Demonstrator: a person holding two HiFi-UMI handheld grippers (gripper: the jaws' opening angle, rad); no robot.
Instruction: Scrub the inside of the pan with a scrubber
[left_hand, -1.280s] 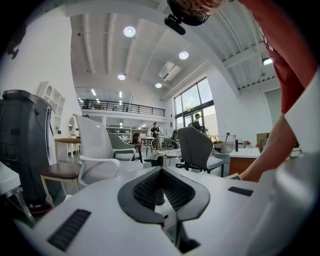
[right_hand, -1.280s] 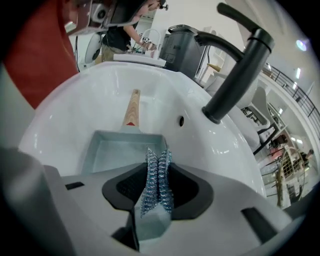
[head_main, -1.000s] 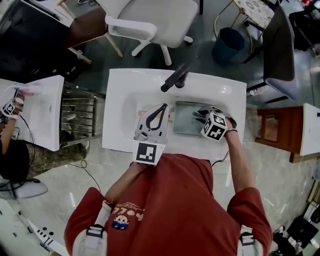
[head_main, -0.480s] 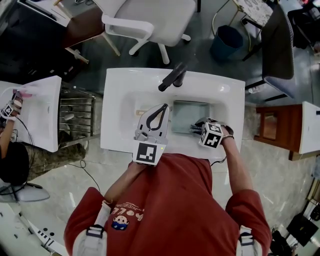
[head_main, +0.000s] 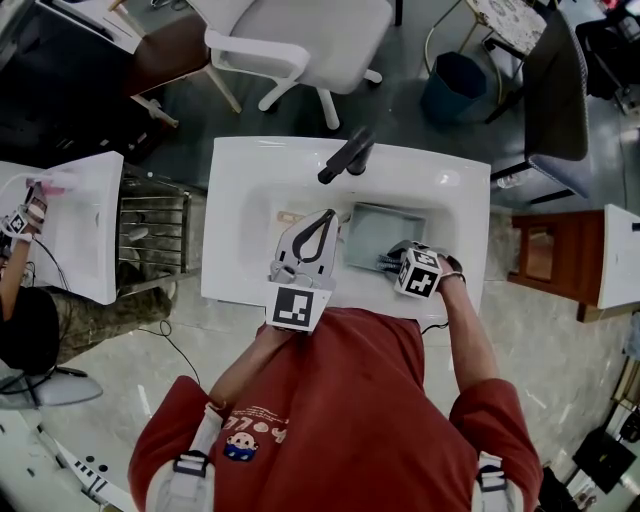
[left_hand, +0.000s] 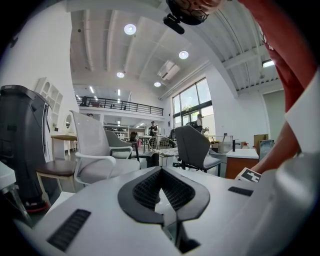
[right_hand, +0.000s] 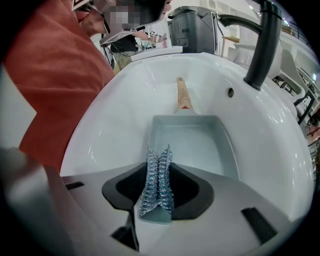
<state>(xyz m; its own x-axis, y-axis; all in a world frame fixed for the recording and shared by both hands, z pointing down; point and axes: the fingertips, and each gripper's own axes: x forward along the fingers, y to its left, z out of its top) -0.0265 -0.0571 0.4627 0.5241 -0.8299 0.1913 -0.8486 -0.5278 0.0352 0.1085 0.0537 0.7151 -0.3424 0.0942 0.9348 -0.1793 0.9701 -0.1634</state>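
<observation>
Right gripper view: right hand-held gripper (right_hand: 158, 170) pinches one scrubber (right_hand: 156, 186) over one pan (right_hand: 192, 142) — left hand-held gripper (left_hand: 161, 172) closed.

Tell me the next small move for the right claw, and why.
Probably ease the right claw forward and down until the steel scrubber presses on the pan floor. The claw is clamped on the scrubber, which sits at the pan's near rim, seemingly not yet on its bare inside.

silvery scrubber (right_hand: 156, 180) at near rim of grey rectangular pan (right_hand: 192, 142)
</observation>
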